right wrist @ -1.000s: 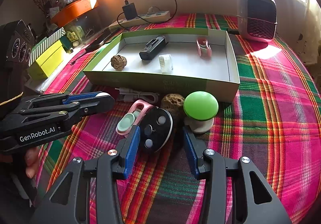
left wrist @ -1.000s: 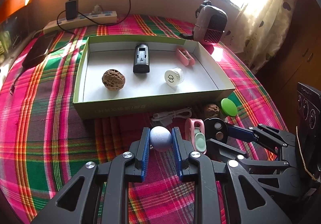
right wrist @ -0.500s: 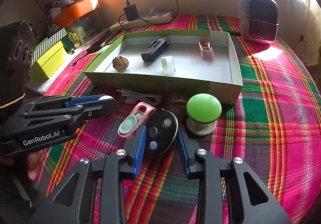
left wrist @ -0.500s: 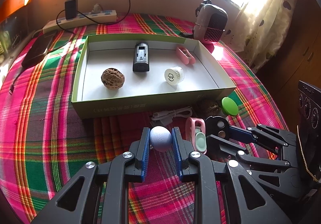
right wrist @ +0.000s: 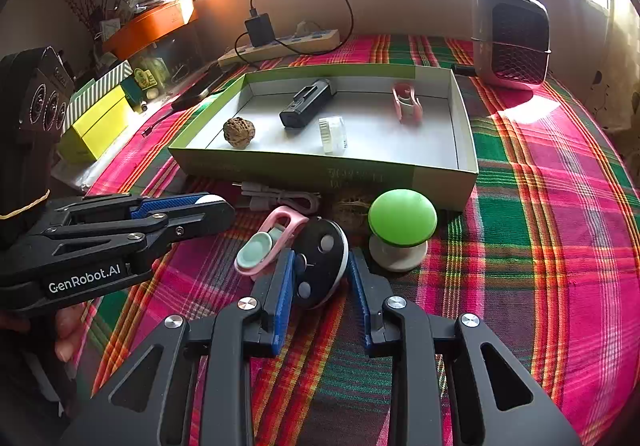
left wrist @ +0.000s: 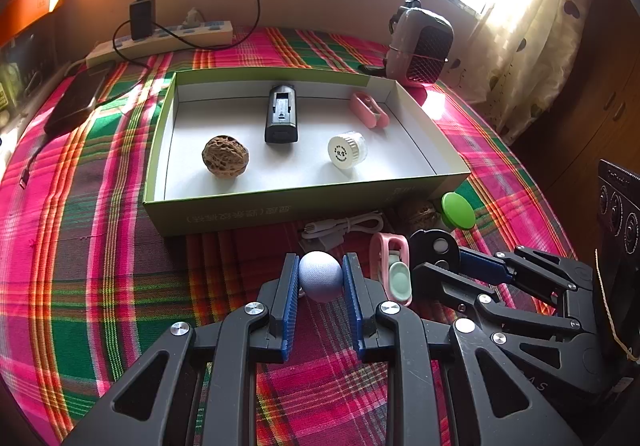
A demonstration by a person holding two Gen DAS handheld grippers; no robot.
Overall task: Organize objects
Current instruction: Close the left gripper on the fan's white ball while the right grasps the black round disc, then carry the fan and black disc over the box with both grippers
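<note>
Two grippers work side by side just near of the green box (left wrist: 248, 212). The left gripper (left wrist: 320, 278) is clamped on a pale blue ball (left wrist: 321, 281), its pads pressing both sides; the ball looks light and a little soft, so a hold across its widest part should keep it from squirting out. The right gripper (right wrist: 320, 274) has just been closing its jaws around a black round disc (right wrist: 320, 266) with pale buttons, which stands tilted on edge between the pads on the plaid cloth (right wrist: 540, 246). Both pads appear to touch its rim. I judge the disc hard, smooth and light, likely to twist or slip, so gripping across the full width is safest. A pink clip (right wrist: 266, 246) lies touching it on the left, and a green-topped knob (right wrist: 402, 224) sits just right.
</note>
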